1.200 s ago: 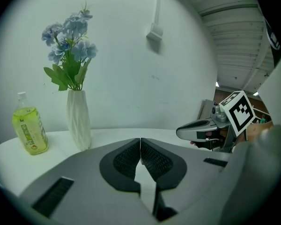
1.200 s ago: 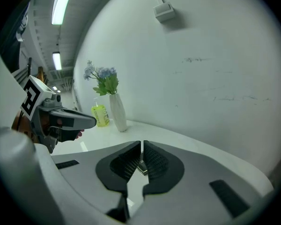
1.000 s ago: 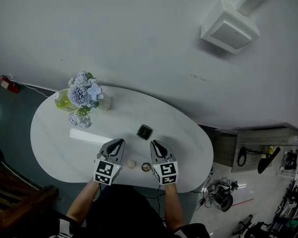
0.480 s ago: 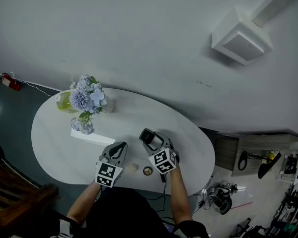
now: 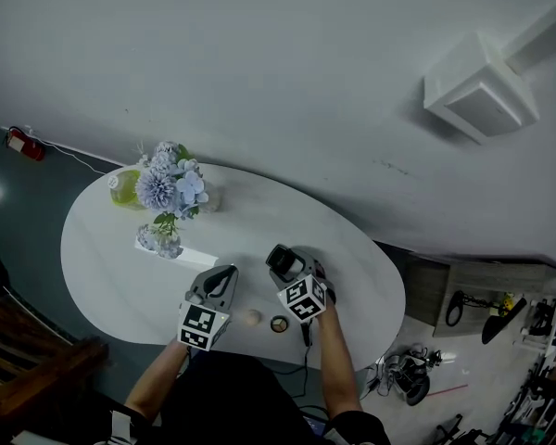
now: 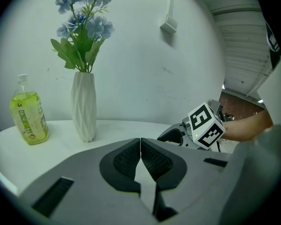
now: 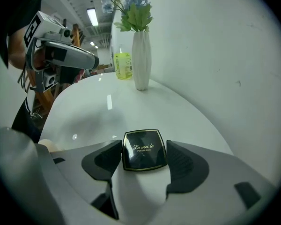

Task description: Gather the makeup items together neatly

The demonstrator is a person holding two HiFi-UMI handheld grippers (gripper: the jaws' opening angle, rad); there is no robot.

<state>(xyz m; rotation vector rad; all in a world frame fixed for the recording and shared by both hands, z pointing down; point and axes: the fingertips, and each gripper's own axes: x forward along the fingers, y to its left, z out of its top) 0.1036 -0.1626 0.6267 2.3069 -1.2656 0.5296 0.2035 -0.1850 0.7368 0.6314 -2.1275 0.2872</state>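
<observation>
A black square compact point(image 5: 279, 259) point(image 7: 144, 150) lies flat on the white oval table point(image 5: 102, 272). My right gripper point(image 5: 293, 268) point(image 7: 144, 147) is lowered around it; its jaws have just been opening and stand wide, the compact between the pads with a gap on the right side. A beige egg-shaped sponge point(image 5: 252, 317) point(image 7: 44, 146) and a small round jar point(image 5: 279, 324) rest near the table's front edge. My left gripper point(image 5: 224, 273) point(image 6: 140, 142) hovers left of them, shut and empty.
A white vase of blue flowers point(image 5: 157, 237) point(image 6: 83, 106) point(image 7: 141, 64) and a yellow-green bottle point(image 5: 124, 188) point(image 6: 28, 117) stand at the table's far left. A flat white strip point(image 5: 191, 256) lies beside the vase. The wall runs behind the table.
My right gripper moved forward and down from beside the round jar to the compact, rolled, and its jaws opened around it. The left gripper stayed in place.
</observation>
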